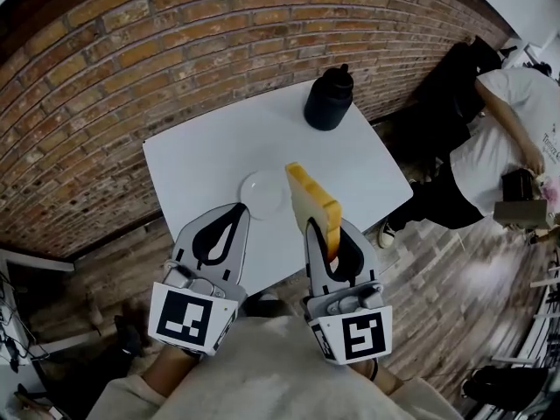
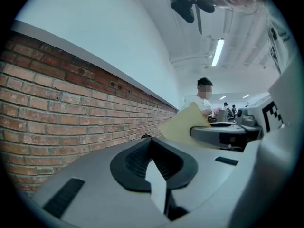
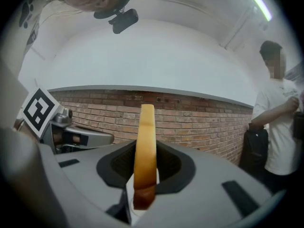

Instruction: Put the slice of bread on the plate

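A yellow-brown slice of bread stands on edge above the near right part of the white table, and my right gripper is shut on its lower end. In the right gripper view the bread rises straight up between the pads of the right gripper. A small round white plate lies on the table just left of the bread. My left gripper hovers at the plate's near left, shut with nothing in it. The left gripper view shows its closed pads, with the bread off to the right.
A black jug stands at the table's far right corner. A brick wall runs behind the table. A person in a white shirt bends over at the right, beside dark bags on the wooden floor.
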Available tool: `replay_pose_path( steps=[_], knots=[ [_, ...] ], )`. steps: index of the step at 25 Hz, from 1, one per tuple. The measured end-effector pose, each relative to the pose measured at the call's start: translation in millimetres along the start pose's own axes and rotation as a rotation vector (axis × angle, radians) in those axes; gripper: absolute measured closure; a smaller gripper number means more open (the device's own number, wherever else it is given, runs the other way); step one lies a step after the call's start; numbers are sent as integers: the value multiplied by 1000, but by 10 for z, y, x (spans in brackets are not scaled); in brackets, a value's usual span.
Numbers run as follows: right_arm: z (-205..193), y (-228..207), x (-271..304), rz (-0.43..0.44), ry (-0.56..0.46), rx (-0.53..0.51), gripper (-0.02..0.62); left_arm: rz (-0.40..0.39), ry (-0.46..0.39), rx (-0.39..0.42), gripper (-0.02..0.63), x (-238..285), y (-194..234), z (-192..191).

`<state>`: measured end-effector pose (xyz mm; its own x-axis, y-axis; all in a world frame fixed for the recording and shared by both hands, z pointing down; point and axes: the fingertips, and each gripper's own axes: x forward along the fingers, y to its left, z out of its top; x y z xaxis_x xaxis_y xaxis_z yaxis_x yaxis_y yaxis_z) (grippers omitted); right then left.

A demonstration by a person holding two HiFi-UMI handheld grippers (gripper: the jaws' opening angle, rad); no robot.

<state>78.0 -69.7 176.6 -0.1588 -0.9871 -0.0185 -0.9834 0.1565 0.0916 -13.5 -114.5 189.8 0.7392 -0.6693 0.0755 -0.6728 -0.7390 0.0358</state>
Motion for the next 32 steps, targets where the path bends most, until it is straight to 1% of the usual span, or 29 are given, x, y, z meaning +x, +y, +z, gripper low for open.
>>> replay_pose_path(
  steps=[4,6,9,12,20,26,32],
  knots=[
    [149,-14,223,50,-79,-57,508,23,5,-14,595,49,31,62],
    [124,-30,343,66,-87,-41,508,39,2,-4,595,83,83,65],
    [19,-33,488,98,-76,-24,508,66,-2,8,595,135,146,49],
    [-72,-18,629,123,-73,-18,508,81,15,-5,595,178,167,6],
    [-277,-63,943,141,-65,-6,508,91,45,-23,595,231,187,-121],
    [-563,-138,1124,141,-22,7,508,99,77,-23,595,266,217,-220],
    [-820,-98,1231,168,16,40,508,108,112,-26,595,317,272,-367]
  ],
)
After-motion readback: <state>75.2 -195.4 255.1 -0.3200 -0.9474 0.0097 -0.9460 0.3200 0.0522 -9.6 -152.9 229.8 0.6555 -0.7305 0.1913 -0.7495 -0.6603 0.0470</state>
